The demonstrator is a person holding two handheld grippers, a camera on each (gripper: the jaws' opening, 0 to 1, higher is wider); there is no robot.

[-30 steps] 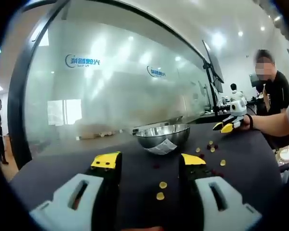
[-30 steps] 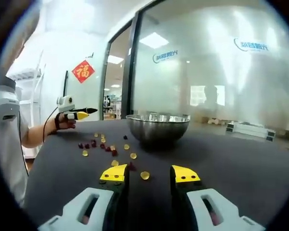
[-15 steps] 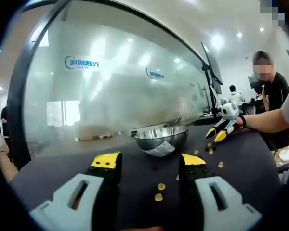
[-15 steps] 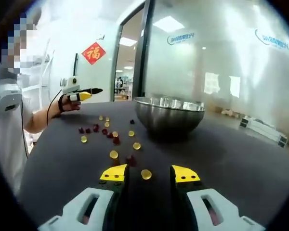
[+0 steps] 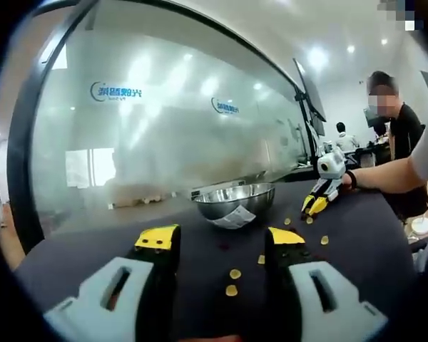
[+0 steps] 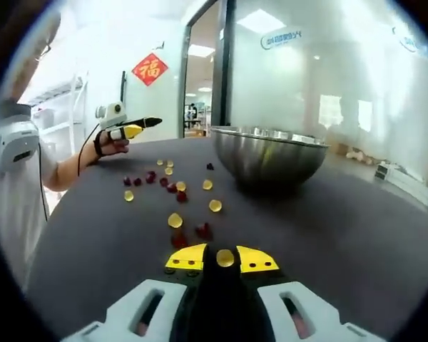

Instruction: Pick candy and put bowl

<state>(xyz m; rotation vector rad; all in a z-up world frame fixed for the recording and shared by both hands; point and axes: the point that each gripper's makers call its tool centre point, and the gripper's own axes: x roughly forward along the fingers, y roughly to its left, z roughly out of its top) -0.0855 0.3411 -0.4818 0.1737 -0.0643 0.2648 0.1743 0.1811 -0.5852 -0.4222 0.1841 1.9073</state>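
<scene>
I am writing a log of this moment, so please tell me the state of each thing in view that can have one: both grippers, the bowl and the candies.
Left gripper: open, holding nothing, above the dark table.
Right gripper: shut on a yellow candy, low at the table.
Metal bowl: upright on the table; inside hidden.
Loose candies: yellow and red, scattered on the table beside the bowl.

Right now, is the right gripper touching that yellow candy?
Touching. In the right gripper view, the right gripper has its jaws closed around the yellow candy, pinched between the yellow tips.
</scene>
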